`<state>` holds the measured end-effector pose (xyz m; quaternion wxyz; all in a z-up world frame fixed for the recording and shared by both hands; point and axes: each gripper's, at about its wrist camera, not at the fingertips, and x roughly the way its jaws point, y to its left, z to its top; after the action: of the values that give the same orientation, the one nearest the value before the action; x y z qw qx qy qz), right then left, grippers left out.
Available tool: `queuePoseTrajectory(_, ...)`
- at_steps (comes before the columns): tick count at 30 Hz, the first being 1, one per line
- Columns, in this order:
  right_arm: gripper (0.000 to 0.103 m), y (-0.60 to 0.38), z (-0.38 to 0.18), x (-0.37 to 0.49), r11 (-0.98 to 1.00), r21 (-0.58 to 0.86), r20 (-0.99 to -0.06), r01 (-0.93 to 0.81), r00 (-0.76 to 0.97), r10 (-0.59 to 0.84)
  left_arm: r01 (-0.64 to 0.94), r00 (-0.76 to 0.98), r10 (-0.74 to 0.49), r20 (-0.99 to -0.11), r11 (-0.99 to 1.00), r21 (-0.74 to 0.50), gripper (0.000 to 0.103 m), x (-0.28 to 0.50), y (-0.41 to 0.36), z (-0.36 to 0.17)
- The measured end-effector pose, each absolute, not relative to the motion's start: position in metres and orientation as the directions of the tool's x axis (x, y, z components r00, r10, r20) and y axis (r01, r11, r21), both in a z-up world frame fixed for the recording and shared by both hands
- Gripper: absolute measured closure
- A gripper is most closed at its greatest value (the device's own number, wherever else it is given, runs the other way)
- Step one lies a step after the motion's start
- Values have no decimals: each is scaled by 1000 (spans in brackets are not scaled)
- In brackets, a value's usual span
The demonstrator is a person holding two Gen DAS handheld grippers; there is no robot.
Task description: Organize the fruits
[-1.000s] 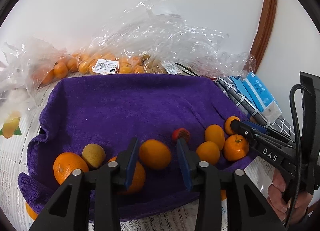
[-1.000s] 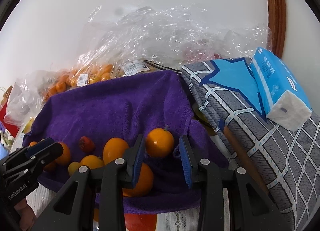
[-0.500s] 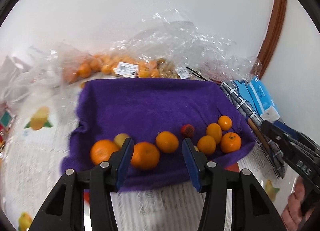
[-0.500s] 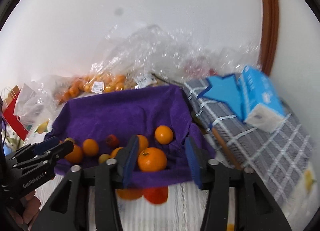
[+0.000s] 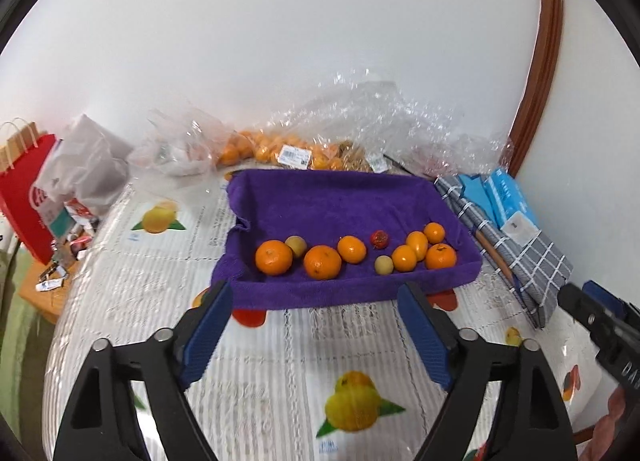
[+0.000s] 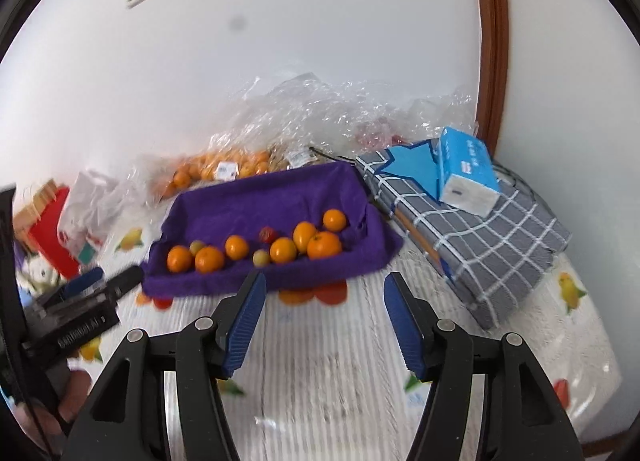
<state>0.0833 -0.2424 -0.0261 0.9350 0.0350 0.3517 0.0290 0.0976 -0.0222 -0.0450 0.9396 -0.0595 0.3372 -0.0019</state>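
Observation:
A tray lined with a purple towel [image 5: 328, 197] [image 6: 256, 197] holds a front row of several fruits: oranges [image 5: 274, 257] [image 6: 324, 245], small yellow-green fruits [image 5: 383, 264] and one small red fruit [image 5: 379, 239] [image 6: 267, 235]. My left gripper [image 5: 316, 307] hovers over the tablecloth in front of the tray, its jaws opening wide with nothing between them. My right gripper [image 6: 324, 297] also hangs in front of the tray, jaws opening and empty. Each gripper shows at the edge of the other's view.
Clear plastic bags of oranges [image 5: 280, 151] lie behind the tray against the wall. A grey checked folded cloth [image 6: 492, 229] with a blue tissue pack [image 6: 466, 171] sits to the right. A red paper bag [image 5: 24, 189] stands at the left. The fruit-print tablecloth [image 5: 280, 373] covers the table.
Both grippers have pulled back and up from the tray and opened wider. The oranges that sat between their fingers now lie in the tray's front row.

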Motion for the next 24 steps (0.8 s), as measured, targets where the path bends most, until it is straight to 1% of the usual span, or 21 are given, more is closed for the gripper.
queuePoseTrajectory(1, 40, -240, -23, 73, 998, 63, -648, -24, 759, 60, -36, 778, -44, -627, 993, -114, 14, 92, -23, -42)
queuePoseTrajectory(2, 32, -240, -21, 66, 998, 50, -643, -23, 764, 50, -33, 784, -46, -620, 993, -114, 13, 85, -25, -39)
queuePoseTrajectory(4, 18, -238, -16, 54, 999, 29, -625, -22, 780, 35, -33, 786, -40, -617, 994, -105, 10, 77, -28, -35)
queuePoseTrajectory(7, 18, -237, -9, 39, 1000, 4, -594, 4, 805, -1, -28, 787, -21, -617, 997, -68, 8, 67, -34, -29)
queuePoseTrajectory(10, 13, -239, -5, 30, 1000, 20, -594, 14, 804, 1, -17, 789, -22, -614, 998, -58, 8, 57, -35, -25)
queuePoseTrajectory(24, 13, -237, -4, 22, 999, 30, -606, 35, 796, -10, -26, 803, -12, -595, 998, -55, 8, 45, -33, -16)
